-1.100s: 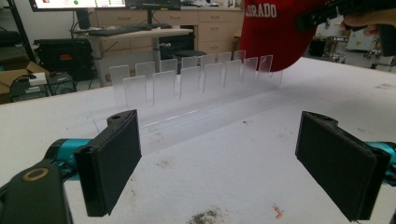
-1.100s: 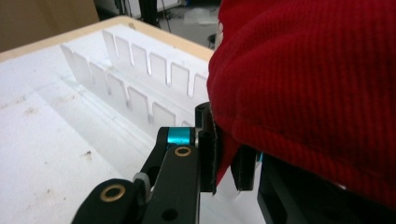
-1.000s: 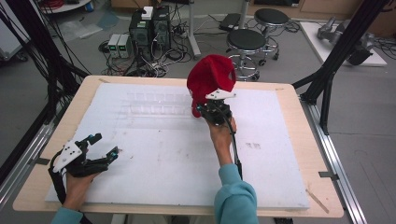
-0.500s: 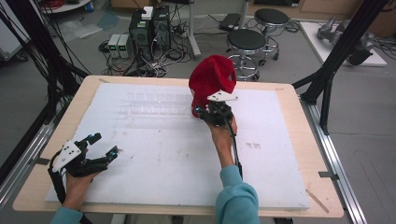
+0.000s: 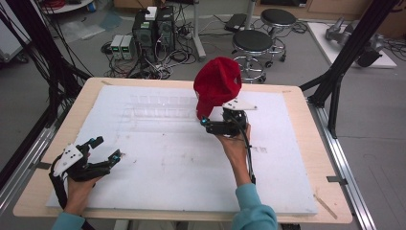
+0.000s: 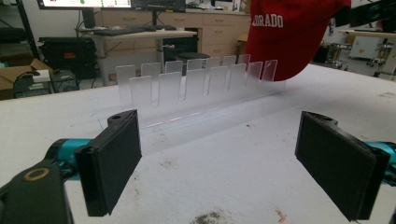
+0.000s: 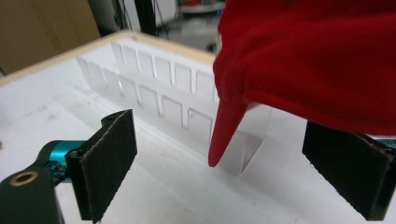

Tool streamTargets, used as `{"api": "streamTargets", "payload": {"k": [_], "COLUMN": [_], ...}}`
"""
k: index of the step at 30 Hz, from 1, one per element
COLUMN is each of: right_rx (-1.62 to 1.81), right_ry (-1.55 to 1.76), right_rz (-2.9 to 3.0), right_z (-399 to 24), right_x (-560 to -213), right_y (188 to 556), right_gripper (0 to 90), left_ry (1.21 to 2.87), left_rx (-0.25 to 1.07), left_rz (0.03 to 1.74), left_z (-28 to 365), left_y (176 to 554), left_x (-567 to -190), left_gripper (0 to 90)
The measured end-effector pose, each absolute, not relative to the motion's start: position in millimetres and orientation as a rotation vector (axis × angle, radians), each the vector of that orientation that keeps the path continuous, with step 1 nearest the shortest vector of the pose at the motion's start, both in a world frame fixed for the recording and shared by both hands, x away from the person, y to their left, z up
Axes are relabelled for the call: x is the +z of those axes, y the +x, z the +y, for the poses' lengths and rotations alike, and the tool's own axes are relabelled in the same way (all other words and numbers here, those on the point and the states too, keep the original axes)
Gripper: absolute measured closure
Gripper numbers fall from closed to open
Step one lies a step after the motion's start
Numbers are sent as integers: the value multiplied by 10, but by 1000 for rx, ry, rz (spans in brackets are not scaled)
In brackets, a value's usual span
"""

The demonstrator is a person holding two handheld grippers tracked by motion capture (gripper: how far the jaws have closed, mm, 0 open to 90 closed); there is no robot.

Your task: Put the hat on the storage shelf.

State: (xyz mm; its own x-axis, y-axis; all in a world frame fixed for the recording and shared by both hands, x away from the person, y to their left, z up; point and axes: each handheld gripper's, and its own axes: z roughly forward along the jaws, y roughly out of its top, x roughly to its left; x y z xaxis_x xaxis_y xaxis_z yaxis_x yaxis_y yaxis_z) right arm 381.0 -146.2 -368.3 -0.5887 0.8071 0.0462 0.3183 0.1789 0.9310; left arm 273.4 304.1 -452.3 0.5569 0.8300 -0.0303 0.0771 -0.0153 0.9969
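Observation:
A red cap point(image 5: 218, 84) hangs on the right end of a clear rack of upright tabs point(image 5: 158, 108) at the back of the white board. My right gripper point(image 5: 207, 125) sits just in front of the cap; its jaws have just been opening. In the right gripper view the cap point(image 7: 317, 60) droops its brim tip between my open gripper's point(image 7: 224, 172) pads, touching neither, with the rack point(image 7: 154, 88) behind. My left gripper point(image 5: 107, 148) rests open at the board's front left. In its own view the left gripper point(image 6: 229, 163) faces the rack point(image 6: 201, 79) and cap point(image 6: 289, 32).
The white foam board point(image 5: 182, 163) covers a wooden table point(image 5: 306, 143). Black frame posts point(image 5: 344, 62) stand at both back corners. Stools point(image 5: 251, 43) and computer boxes point(image 5: 153, 24) are on the floor beyond the far edge.
The right gripper's jaws have spread apart and let go of the cap, and the hand has drawn back a little toward the near edge. The cap stays on the rack. The left gripper has kept still.

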Motion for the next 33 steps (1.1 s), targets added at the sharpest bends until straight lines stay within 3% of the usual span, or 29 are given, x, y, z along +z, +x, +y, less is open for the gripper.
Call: {"api": "streamTargets", "payload": {"k": [9,17,33], "right_rx": [1480,1522,1562], "right_ry": [995,888,976], "right_rz": [1900,1763,1629], "right_z": [-1842,-2226,-2716], "right_x": [-3440,-3464,-4318], "right_y": [3301,2871,2408], "right_gripper": [90,90,89], "left_ry": [1486,1467,1470], "left_rx": [721,730,738], "left_rz": [812,802,792], "left_z": [3042,3047,3041], "left_y": [2731,2714,2705], "left_x": [-4523,-4529,-4530], "left_gripper": [146,146,144]}}
